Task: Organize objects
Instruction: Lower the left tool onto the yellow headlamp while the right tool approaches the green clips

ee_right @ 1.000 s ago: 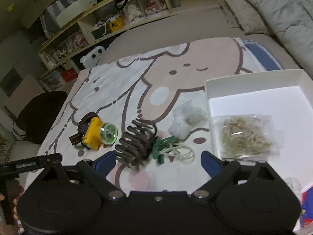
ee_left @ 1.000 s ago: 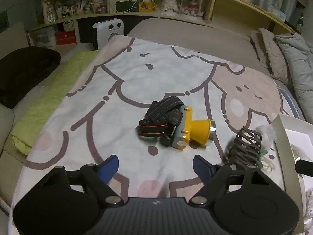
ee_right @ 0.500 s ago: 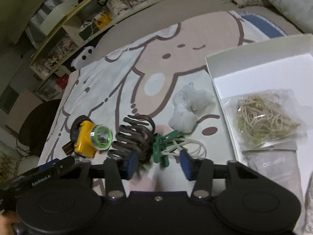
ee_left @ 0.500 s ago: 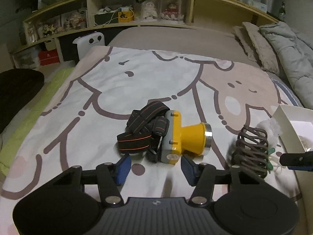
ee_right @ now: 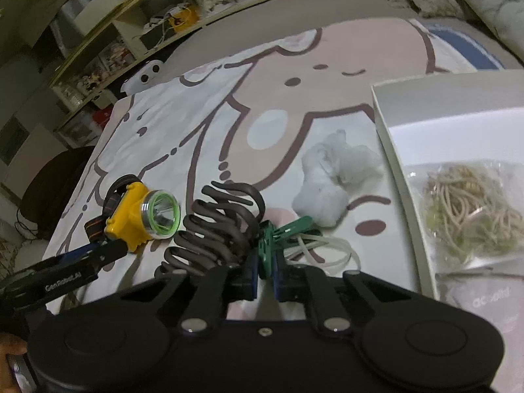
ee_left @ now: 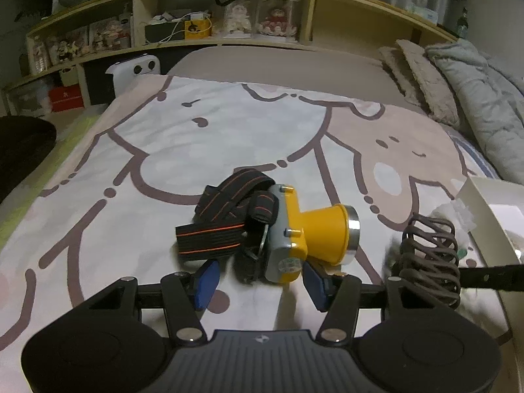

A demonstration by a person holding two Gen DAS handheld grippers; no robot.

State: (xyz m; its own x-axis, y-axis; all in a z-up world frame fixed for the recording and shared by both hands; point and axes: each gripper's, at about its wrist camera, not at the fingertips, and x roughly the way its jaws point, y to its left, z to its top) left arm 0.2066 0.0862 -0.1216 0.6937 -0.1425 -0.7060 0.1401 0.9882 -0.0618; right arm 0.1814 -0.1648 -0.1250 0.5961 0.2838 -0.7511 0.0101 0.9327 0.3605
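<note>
Where left misses, right claw [ee_right: 265, 276] pinches clothespin [ee_right: 276, 239].

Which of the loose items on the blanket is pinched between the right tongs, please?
The green clip: the right tongs are shut on it, while the headlamp sits between the left tongs' pads.

You were working in a bedroom at home: a bed covered by a cartoon-print blanket [ee_left: 229, 137] filled the middle of the frame. Pillows [ee_left: 422, 82] and a grey quilt [ee_left: 484, 98] lay at the upper right, and a wooden shelf [ee_left: 229, 9] with dolls and keepsakes ran along the top.
</note>
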